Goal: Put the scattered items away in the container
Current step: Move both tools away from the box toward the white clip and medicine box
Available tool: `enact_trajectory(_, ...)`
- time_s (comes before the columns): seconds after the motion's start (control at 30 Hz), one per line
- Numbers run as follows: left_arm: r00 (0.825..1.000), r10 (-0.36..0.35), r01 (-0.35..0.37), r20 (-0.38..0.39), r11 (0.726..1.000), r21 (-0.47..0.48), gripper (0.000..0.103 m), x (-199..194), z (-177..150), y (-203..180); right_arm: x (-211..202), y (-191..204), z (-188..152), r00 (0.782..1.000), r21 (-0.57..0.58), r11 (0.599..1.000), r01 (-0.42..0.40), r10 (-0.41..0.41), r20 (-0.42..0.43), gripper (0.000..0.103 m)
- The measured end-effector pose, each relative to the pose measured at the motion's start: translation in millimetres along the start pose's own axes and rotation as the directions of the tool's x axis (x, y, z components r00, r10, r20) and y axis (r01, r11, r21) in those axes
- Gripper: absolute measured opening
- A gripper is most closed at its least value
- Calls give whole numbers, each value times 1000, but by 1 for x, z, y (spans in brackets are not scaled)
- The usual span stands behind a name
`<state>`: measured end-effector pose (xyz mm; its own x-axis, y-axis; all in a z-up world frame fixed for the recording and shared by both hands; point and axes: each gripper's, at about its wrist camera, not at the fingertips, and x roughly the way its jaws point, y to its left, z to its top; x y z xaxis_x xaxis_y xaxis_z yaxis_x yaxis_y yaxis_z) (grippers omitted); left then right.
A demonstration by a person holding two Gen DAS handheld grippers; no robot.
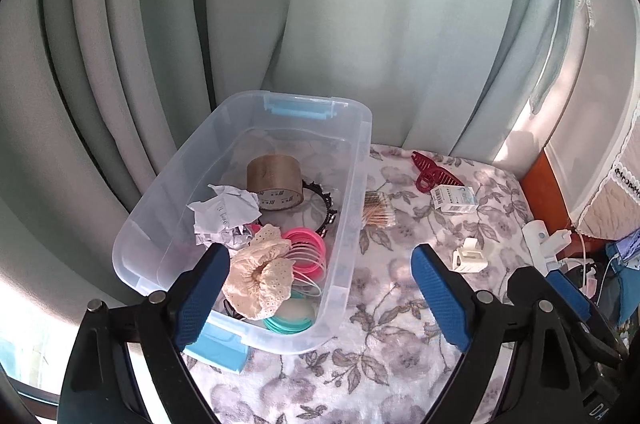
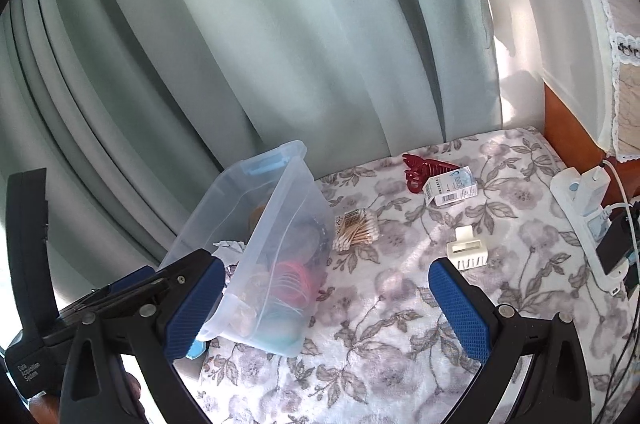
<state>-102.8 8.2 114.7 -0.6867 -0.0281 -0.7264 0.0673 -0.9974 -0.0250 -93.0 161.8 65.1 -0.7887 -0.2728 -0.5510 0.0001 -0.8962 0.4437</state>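
While the floral blanket (image 2: 400, 336) covers the whole surface, the clear container (image 1: 352, 184) sits at its left edge by the curtain (image 1: 320, 4), already holding a tape roll (image 1: 274, 182), crumpled paper (image 1: 226, 214), a lace scrunchie (image 1: 260, 272) and pink rings (image 1: 306, 248). Beside it lie cotton swabs (image 2: 356, 228), a small box (image 2: 450, 189), a red hair claw (image 2: 424, 168) and a white clip (image 2: 467, 251). The left tool (image 1: 320, 296) and right tool (image 2: 328, 308) both gape wide, gripping nothing.

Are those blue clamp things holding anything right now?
No. The left tool and right tool both stand open with nothing between their fingers.
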Motion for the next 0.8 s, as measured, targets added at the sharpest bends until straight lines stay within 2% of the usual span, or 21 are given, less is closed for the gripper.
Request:
enact_trajectory(0.53, 998, -56, 55, 1, 996, 74, 92, 10, -3, -66, -25, -62, 0, 997, 60, 997, 46, -49, 58, 103)
enact_trajectory(0.8, 996, -88, 91, -35, 990, 110, 92, 35, -8, -91, -20, -93, -3, 995, 93, 991, 92, -94, 21, 103)
